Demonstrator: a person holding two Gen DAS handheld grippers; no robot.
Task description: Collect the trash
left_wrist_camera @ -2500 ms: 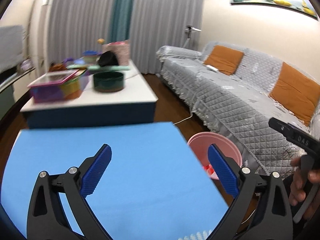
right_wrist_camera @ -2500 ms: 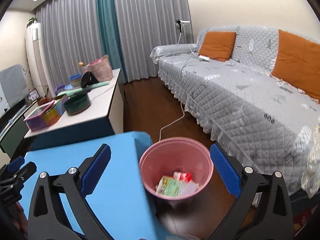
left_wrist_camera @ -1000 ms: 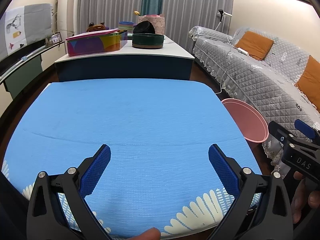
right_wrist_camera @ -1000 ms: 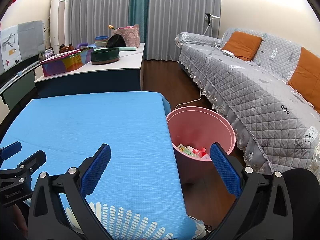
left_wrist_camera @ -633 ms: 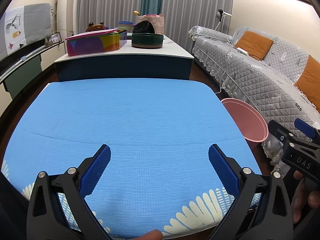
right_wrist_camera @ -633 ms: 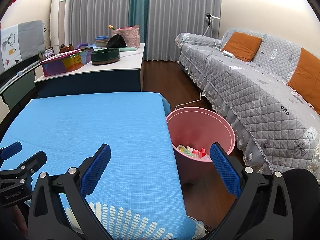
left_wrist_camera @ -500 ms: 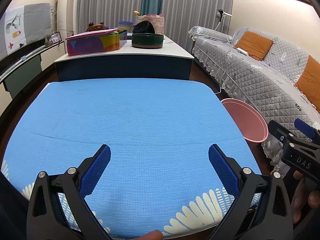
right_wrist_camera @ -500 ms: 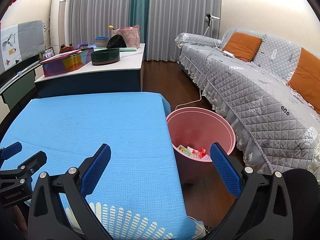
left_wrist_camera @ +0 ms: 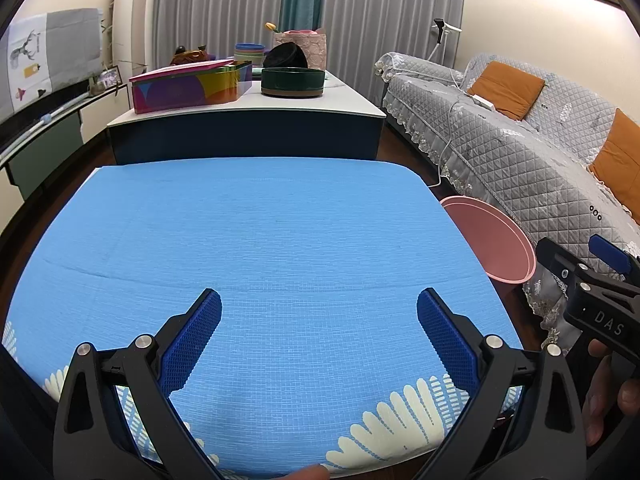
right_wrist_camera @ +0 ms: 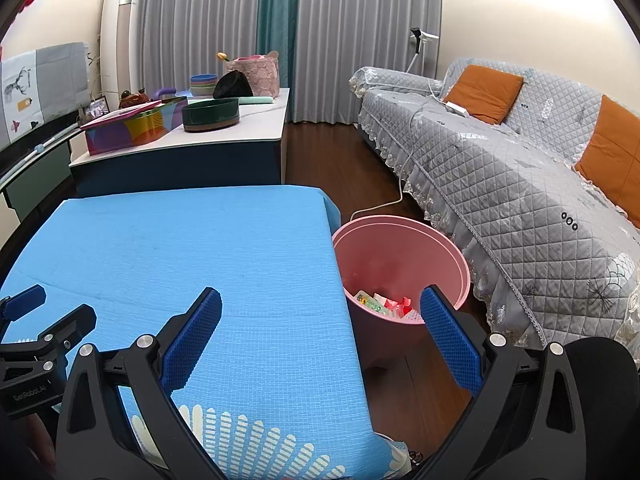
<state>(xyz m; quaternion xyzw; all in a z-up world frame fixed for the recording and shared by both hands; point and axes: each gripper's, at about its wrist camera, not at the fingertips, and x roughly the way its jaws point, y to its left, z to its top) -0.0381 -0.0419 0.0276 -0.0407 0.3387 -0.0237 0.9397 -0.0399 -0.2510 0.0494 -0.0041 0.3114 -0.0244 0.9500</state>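
A pink trash bin (right_wrist_camera: 400, 256) stands on the floor at the right edge of the blue-covered table (right_wrist_camera: 200, 256). Several wrappers (right_wrist_camera: 380, 302) lie at its bottom. In the left wrist view only the bin's rim (left_wrist_camera: 492, 240) shows. My left gripper (left_wrist_camera: 319, 336) is open and empty above the near part of the table (left_wrist_camera: 260, 232). My right gripper (right_wrist_camera: 320, 334) is open and empty, over the table's right edge with its right finger near the bin. No trash shows on the table.
A low white-topped cabinet (left_wrist_camera: 248, 112) behind the table carries a colourful box (left_wrist_camera: 188, 86), a dark green bowl (left_wrist_camera: 292, 82) and other items. A grey sofa (right_wrist_camera: 520, 168) with orange cushions runs along the right. A white cable (right_wrist_camera: 384, 200) lies on the wooden floor.
Since 2.5 s ago both grippers have drawn back from the bin to the near side of the table. In the last second nothing has moved.
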